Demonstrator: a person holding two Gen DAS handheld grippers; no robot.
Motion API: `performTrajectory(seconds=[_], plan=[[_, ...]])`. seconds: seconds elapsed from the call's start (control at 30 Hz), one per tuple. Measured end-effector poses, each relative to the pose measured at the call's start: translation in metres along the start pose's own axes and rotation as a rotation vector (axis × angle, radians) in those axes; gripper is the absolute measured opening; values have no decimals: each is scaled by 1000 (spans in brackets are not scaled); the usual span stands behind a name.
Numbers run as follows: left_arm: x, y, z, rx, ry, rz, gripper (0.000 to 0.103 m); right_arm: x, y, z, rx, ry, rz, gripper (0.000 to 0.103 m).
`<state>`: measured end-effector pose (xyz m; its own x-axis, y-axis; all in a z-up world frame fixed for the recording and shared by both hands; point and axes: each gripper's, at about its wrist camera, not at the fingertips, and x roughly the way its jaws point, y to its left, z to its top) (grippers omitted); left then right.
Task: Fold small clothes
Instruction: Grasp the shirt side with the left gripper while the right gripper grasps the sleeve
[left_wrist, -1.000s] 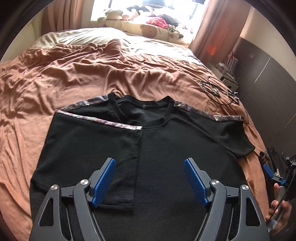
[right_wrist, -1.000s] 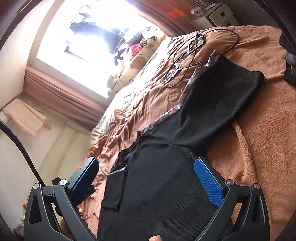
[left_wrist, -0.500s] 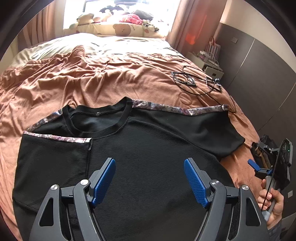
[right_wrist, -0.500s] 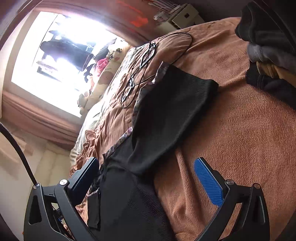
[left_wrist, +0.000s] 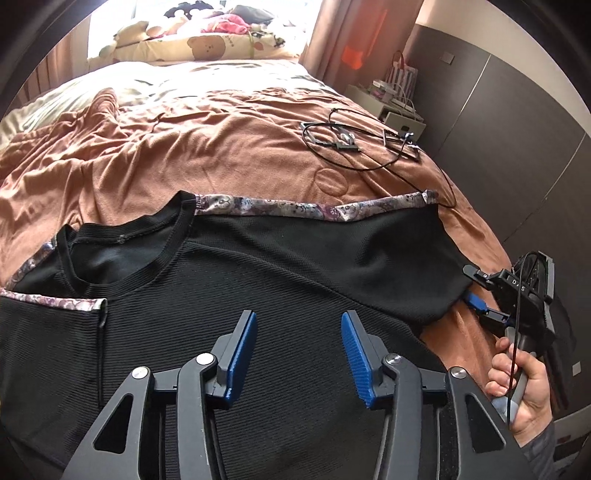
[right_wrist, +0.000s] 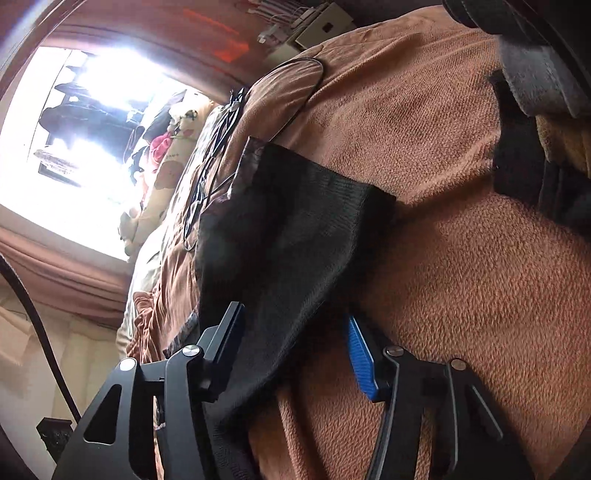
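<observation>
A black T-shirt with floral shoulder trim lies flat on the brown bedspread, its left sleeve folded in over the body. My left gripper hovers over the chest with its jaws closing and no fabric gripped between them. My right gripper, held by a hand, is at the hem of the right sleeve. In the right wrist view that sleeve runs between the closing jaws of the right gripper; the blue pad stands just off the cloth.
Black cables lie on the bedspread beyond the right shoulder. A pile of dark and grey clothes sits close to the right of the sleeve. Pillows and soft toys line the headboard; a nightstand and dark wardrobe doors flank the bed.
The left gripper slid right across the shirt and its jaws narrowed. The right gripper dropped to the right sleeve, its jaws narrowed, and the sleeve edge now lies between them.
</observation>
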<state>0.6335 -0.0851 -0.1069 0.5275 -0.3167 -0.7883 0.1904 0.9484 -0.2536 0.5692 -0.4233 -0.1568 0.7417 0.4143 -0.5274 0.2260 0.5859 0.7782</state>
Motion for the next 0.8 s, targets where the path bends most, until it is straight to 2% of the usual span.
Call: performTrajectory(seconds=[0.1,0.2,0.27,0.33,0.37,0.6,0.8], plan=[[17,-4,2,-10,26,-19,35,0,5,5,-5,-20,-9,50],[34,-8,2,-19,57,-43,22,5,6,10,-17,-33,-32,37],[43,-13,3,-18,70,-53,17,8,11,12,-31,-41,-36,20],[53,-19,2,-24,81,-74,15,3,13,10,-37,-48,-12,8],[58,-22,2,-28,88,-88,14,-1,15,8,-51,-56,1,5],[86,-47,-1,-38,129,-142,8,-43,45,3,-163,-135,62,2],[107,-64,-2,-38,170,-169,7,-51,59,-7,-189,-125,108,2]])
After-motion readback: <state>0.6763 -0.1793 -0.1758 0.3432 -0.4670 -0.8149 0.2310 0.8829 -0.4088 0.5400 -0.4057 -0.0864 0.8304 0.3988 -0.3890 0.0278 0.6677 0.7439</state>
